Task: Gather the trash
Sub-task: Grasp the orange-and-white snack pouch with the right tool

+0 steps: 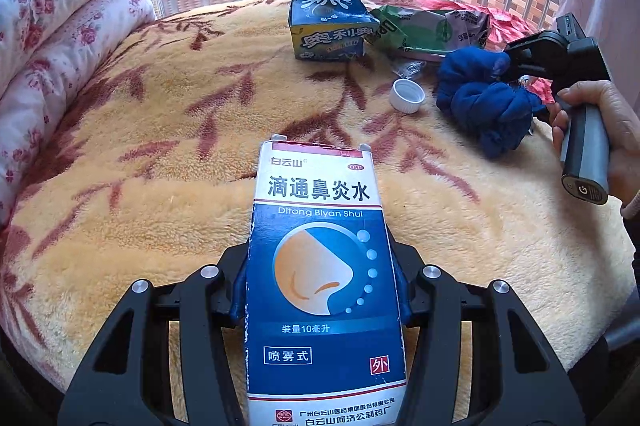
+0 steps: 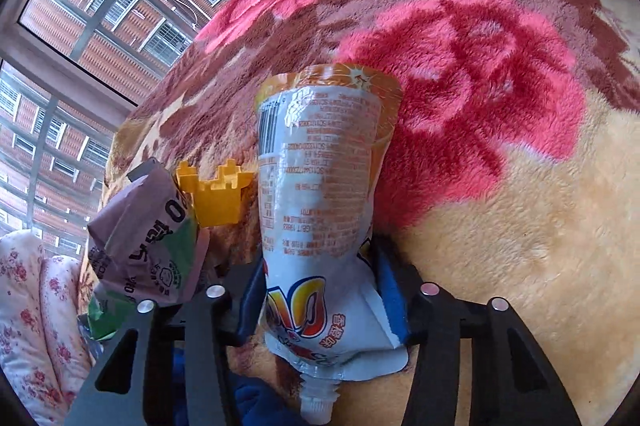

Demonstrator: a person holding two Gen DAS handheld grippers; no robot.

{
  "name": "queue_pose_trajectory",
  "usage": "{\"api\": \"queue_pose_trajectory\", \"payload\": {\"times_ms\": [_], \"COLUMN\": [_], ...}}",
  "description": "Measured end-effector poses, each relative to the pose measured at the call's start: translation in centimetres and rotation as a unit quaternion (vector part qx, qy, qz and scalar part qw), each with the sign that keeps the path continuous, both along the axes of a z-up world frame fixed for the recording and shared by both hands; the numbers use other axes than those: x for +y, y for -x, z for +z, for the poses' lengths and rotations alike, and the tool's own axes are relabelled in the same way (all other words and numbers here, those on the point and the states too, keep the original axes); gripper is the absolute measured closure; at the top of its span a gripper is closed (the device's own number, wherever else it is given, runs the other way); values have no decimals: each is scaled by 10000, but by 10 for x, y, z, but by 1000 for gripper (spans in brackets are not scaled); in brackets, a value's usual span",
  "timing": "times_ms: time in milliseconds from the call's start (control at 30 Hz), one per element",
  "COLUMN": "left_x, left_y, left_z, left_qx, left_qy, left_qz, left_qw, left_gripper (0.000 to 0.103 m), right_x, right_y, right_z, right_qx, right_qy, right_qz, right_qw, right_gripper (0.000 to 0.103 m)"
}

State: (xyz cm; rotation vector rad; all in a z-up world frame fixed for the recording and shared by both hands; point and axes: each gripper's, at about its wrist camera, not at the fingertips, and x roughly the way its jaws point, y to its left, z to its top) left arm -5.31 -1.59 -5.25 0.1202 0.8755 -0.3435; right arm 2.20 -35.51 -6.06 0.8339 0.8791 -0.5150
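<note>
Nasal-spray box (image 1: 320, 266) clamped in left gripper (image 1: 320, 290); juice pouch (image 2: 320, 194) between right gripper's (image 2: 320, 290) pressing pads.

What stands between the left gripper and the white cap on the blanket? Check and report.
Nothing on the blanket: bare fleece runs up to the white cap. But the left gripper is already shut on the nasal spray box, which fills it.

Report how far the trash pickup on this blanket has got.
Done: nothing visibly binned; no bin shows. In hand: left gripper grips the nasal spray box; right gripper has the drink pouch between its fingers. Left: biscuit box, crumpled wrapper, white cap, yellow piece.
</note>
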Motion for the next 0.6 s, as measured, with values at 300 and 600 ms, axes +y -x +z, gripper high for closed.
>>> {"api": "queue_pose_trajectory", "payload": {"times_ms": [300,600], "left_x": [3,6], "left_y": [-2,-2], "left_z": [-1,3], "left_qx": [52,24], "left_qy": [134,312], "left_qz": [24,29], "left_qw": [9999,9995], "left_gripper": [52,52], "right_x": [0,28], "right_y": [26,103], "right_z": [48,85], "right_qx": [-376,-666], "right_qy": [1378,1907], "right_qz": [719,1944], "right_qw": [9871,9599], "right_gripper": [62,62]}}
